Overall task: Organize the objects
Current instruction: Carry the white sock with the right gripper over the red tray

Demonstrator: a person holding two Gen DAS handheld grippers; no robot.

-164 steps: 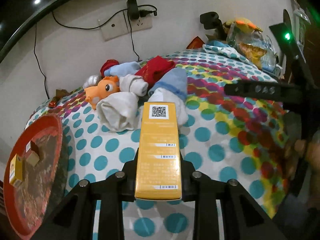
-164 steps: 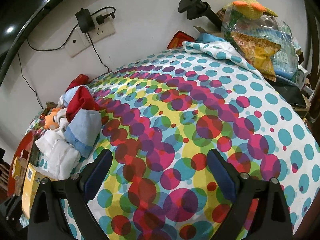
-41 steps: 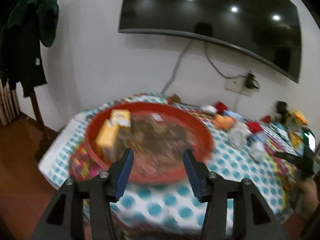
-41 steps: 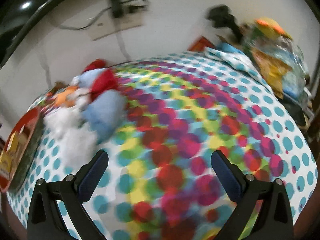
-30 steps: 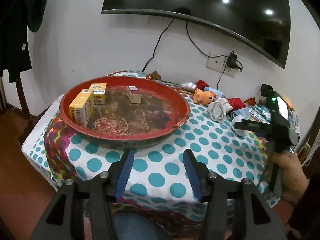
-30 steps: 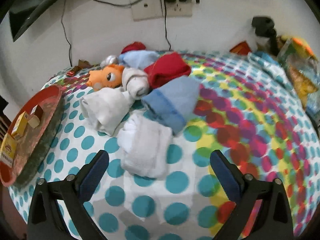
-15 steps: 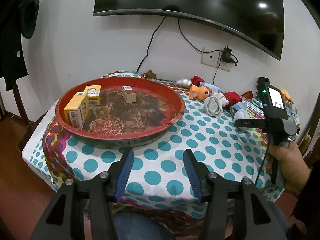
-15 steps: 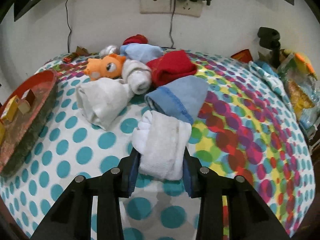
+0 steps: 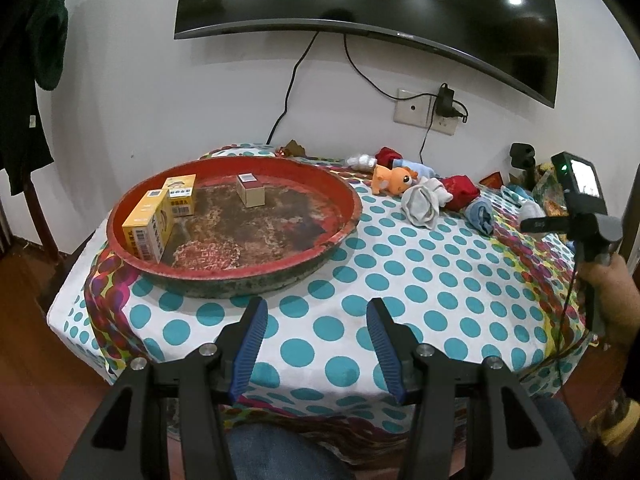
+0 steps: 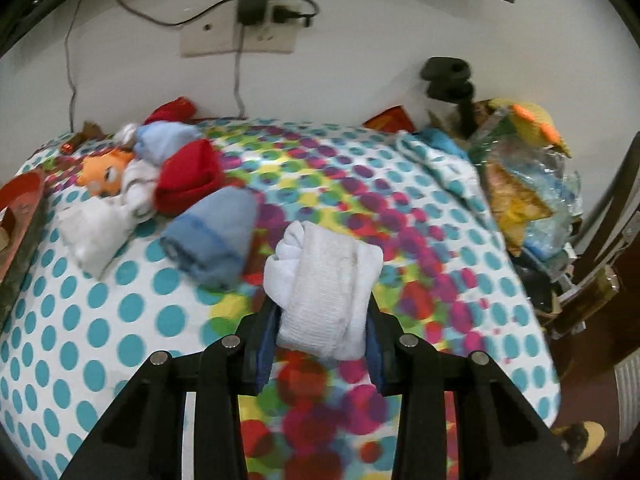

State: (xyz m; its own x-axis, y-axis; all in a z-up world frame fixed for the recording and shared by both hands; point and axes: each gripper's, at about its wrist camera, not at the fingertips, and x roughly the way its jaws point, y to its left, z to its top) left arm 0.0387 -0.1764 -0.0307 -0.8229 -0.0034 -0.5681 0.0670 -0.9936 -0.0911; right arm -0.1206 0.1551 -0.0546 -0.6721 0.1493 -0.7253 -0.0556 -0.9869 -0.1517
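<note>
Right tongs [image 10: 322, 320] have just closed and are clamped on the rolled white socks [image 10: 322, 276], held just above the dotted surface [image 10: 120, 320], right of the blue sock roll [image 10: 212, 232]. Left tongs [image 9: 316, 332] sit released, nothing in them, near the red tray [image 9: 240, 276].

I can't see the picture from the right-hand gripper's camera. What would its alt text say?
The right gripper clamps a rolled white sock above a table under a polka-dot cloth. To the left lie a blue sock roll, a red one, another white one and an orange plush toy; a wall socket is behind.
</note>
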